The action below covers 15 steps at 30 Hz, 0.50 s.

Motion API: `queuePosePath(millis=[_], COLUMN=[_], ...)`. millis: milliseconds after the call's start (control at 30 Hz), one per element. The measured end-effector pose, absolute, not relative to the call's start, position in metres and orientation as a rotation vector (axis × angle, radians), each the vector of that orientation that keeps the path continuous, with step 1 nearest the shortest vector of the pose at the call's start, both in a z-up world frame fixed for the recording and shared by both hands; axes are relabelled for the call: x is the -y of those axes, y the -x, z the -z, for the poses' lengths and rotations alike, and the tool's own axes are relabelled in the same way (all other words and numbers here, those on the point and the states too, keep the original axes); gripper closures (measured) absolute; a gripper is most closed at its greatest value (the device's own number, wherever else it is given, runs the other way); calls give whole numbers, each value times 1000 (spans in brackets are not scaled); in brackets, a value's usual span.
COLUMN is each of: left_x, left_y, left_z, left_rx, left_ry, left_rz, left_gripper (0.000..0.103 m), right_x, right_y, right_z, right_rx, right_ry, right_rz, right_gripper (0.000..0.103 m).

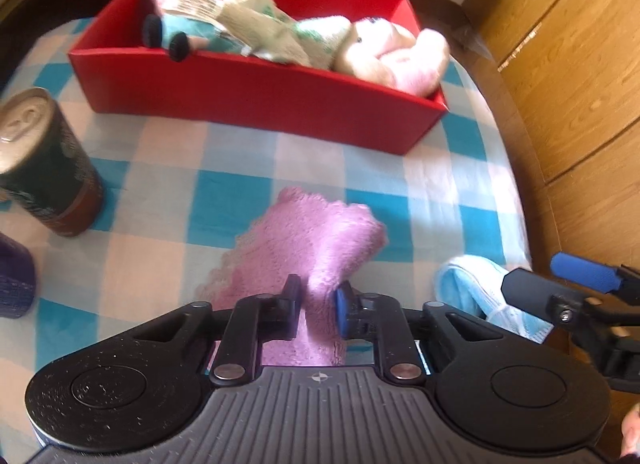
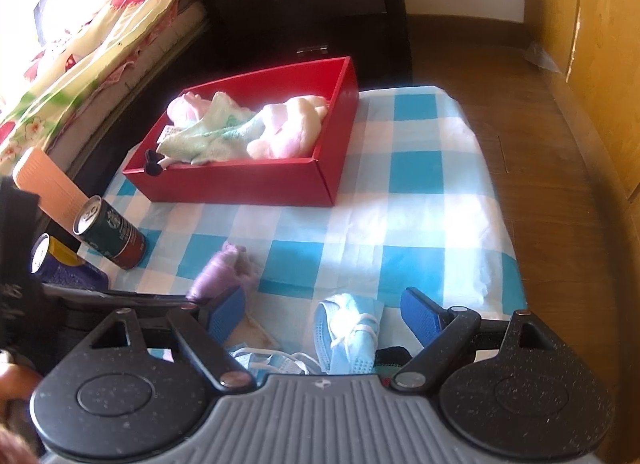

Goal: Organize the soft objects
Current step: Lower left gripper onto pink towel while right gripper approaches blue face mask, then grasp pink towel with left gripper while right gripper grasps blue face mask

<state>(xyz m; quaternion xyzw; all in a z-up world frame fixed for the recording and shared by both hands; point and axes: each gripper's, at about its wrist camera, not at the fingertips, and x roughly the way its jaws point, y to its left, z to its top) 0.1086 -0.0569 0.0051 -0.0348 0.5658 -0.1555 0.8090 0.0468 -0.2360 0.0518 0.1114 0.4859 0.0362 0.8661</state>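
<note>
Blue-and-white checked cloth [image 1: 224, 192] covers the bench, with wooden flooring and wood-panelled doors off to the right. Seen from the left wrist, the left gripper [image 1: 318, 306] has its jaws closed on a fluffy purple cloth [image 1: 316, 232], which spreads forward from the jaws over the checked cloth. Beyond it stands a red box [image 1: 256, 92] holding a pink plush toy [image 1: 392, 52], a pale green knitted piece [image 1: 256, 24] and a small toy with black wheels [image 1: 178, 38]. A dark drink can [image 1: 48, 160] stands upright at the left, and a light blue sock [image 1: 476, 292] lies at the right edge of the bench, just beside the other gripper's blue pad. Seen from the right wrist, the right gripper [image 2: 324, 316] has its jaws spread wide, holding nothing, with the light blue sock [image 2: 352, 332] lying on the bench between them. The purple cloth [image 2: 224, 272] sits to the left, close to the left blue pad, where the left gripper comes in. The red box [image 2: 256, 180] is farther back with the soft things inside, and the dark can [image 2: 112, 236] leans in view at the left near a second can with a yellow band [image 2: 56, 260]. A bed with a flowered cover [image 2: 92, 44] and a dark cabinet [image 2: 304, 0] fill the background.
</note>
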Motion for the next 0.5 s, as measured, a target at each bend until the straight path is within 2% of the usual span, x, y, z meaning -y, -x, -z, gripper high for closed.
queuePosePath(millis=[133, 500], left_x=[46, 20], left_y=[-110, -117], left_z=[-8, -32], left_rx=[-1191, -1135], left_ry=[61, 198], left_rz=[294, 303], left_gripper=[93, 94], right_x=[233, 229], right_y=[-53, -72], right_z=[-42, -18], right_rx=[-1053, -1099], right_ry=[-219, -176], right_rz=[-56, -20], right_gripper=[39, 39])
